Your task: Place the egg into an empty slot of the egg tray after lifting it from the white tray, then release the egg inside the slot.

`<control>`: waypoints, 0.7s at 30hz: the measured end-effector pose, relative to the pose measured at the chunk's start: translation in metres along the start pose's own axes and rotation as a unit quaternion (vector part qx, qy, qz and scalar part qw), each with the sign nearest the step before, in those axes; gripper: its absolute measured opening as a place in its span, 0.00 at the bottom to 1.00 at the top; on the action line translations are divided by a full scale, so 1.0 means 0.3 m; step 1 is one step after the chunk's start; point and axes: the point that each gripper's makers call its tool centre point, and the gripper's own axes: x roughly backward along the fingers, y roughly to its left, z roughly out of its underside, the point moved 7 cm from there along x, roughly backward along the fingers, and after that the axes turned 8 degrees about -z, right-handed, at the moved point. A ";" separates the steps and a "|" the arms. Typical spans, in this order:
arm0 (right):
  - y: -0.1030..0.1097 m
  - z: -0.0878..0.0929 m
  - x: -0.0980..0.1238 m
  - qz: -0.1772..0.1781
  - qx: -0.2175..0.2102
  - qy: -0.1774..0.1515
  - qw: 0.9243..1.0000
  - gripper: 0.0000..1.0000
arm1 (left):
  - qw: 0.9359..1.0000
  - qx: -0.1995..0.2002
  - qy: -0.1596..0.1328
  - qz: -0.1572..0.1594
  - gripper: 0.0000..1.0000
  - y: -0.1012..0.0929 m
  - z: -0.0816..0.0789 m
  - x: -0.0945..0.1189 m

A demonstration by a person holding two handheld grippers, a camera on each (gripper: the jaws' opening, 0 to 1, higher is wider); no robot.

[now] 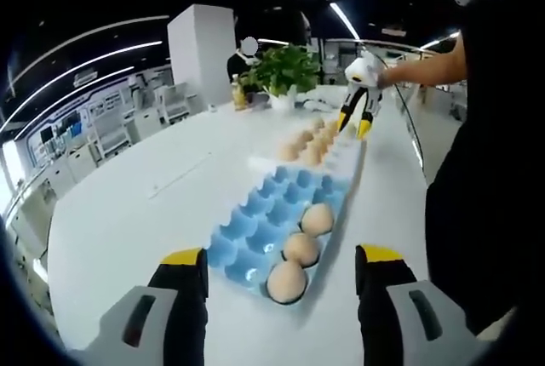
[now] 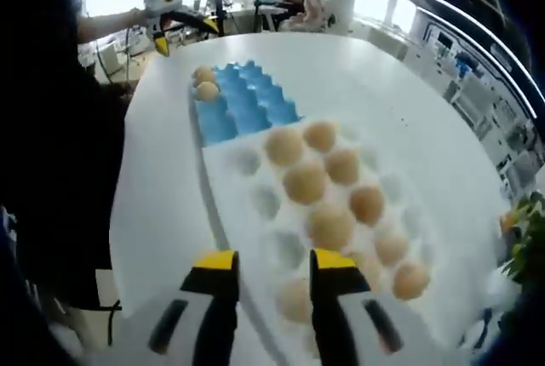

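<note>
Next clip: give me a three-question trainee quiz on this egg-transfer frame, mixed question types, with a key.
1. True or false: the blue egg tray holds three eggs in the left gripper view.
2. The right gripper hovers over: A) the blue egg tray B) the white tray C) the potted plant
3. Fill in: the left gripper jaws are ____, holding nothing.

Key: 1 true; 2 B; 3 open
</note>
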 end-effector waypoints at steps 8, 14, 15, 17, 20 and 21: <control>-0.034 0.073 0.003 0.012 0.001 0.062 0.998 0.31 | 1.000 0.004 0.001 -0.003 0.71 0.019 0.012 0.007; -0.063 0.070 -0.009 -0.003 0.010 0.079 0.997 0.33 | 1.000 0.005 0.000 -0.006 0.70 0.024 0.015 0.012; -0.068 0.069 -0.013 -0.015 0.006 0.085 0.996 0.33 | 1.000 0.006 0.002 -0.005 0.70 0.022 0.017 0.012; -0.059 0.069 -0.023 -0.048 -0.011 0.100 0.994 0.30 | 1.000 0.006 0.003 -0.003 0.69 0.021 0.018 0.012; -0.071 0.055 -0.036 -0.049 0.022 0.133 0.990 0.30 | 1.000 0.012 0.000 -0.004 0.69 0.019 0.012 0.010; -0.072 0.053 -0.038 -0.052 0.030 0.133 0.989 0.31 | 1.000 0.014 -0.004 -0.004 0.69 0.018 0.008 0.009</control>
